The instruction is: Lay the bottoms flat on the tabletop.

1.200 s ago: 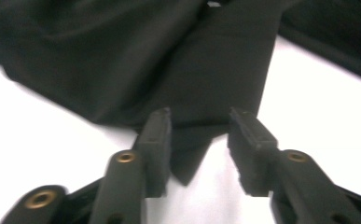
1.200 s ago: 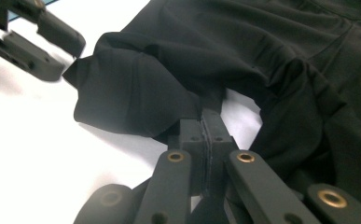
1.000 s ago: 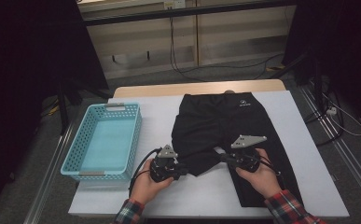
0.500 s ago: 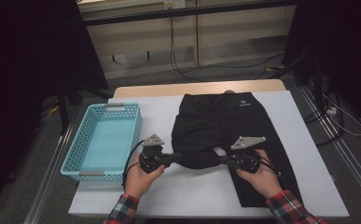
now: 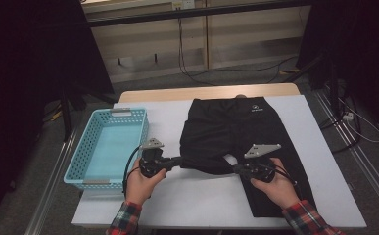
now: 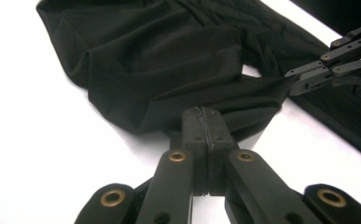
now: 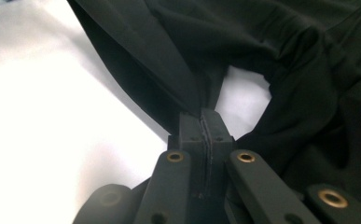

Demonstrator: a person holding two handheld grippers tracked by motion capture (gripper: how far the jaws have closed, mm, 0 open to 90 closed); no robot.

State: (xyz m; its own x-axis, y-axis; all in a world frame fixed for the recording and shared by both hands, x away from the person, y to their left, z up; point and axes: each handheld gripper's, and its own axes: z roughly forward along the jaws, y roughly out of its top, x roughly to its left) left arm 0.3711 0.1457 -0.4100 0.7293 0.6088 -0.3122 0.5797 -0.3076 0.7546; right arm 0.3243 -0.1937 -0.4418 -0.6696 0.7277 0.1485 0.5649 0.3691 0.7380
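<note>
Black trousers lie on the white table, waistband at the far side, with a small white logo. One leg runs down to the table's near edge; the other is bunched up into a fold. My left gripper is shut on the left end of that fold's lower edge. On the right end of the same edge my right gripper is shut, and it also appears in the left gripper view. The cloth stretches between the two.
A light blue plastic basket stands at the table's left side, close to my left hand, with nothing in it. Bare white table lies in front of both hands. Dark floor with cables surrounds the table.
My left hand has shifted to the left toward the basket, drawing the fold's edge out with it. The right hand has kept still.
</note>
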